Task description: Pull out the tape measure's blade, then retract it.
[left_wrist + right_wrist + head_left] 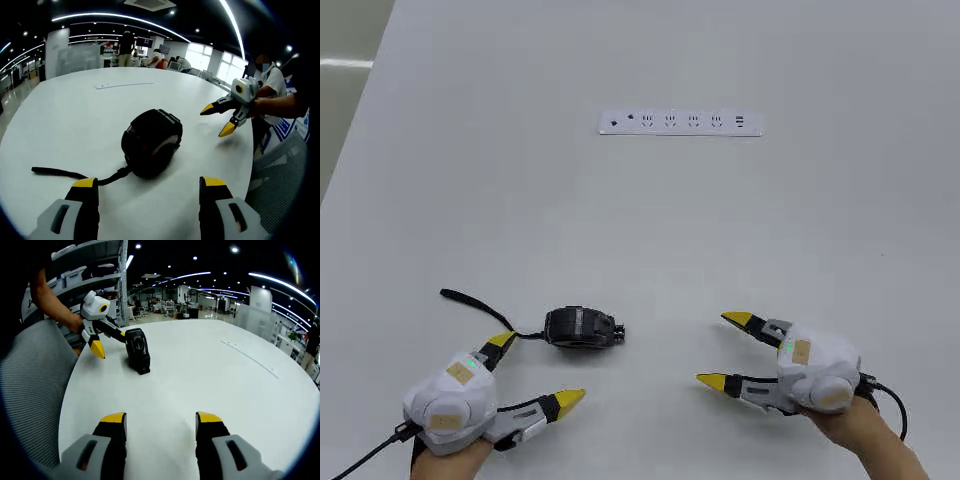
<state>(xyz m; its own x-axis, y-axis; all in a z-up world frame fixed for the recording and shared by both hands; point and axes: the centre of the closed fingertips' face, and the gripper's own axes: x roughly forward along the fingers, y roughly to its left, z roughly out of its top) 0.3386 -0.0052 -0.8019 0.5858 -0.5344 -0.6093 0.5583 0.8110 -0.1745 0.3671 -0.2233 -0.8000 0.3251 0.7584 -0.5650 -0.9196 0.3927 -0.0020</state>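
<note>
A black tape measure (580, 327) lies on the white table (650, 220), its black wrist strap (470, 302) trailing to the left. No blade is drawn out. My left gripper (536, 371) is open just left of and below the case, one yellow tip by the strap's root. In the left gripper view the tape measure (152, 141) sits a short way beyond the open jaws of my left gripper (149, 183). My right gripper (724, 350) is open to the right, apart from the case. In the right gripper view the tape measure (138, 350) stands far off, past my right gripper (161, 418).
A white power strip (680, 122) lies flat at the far middle of the table. A grey mesh chair (30, 405) stands at the table's near edge. People sit far back in the room.
</note>
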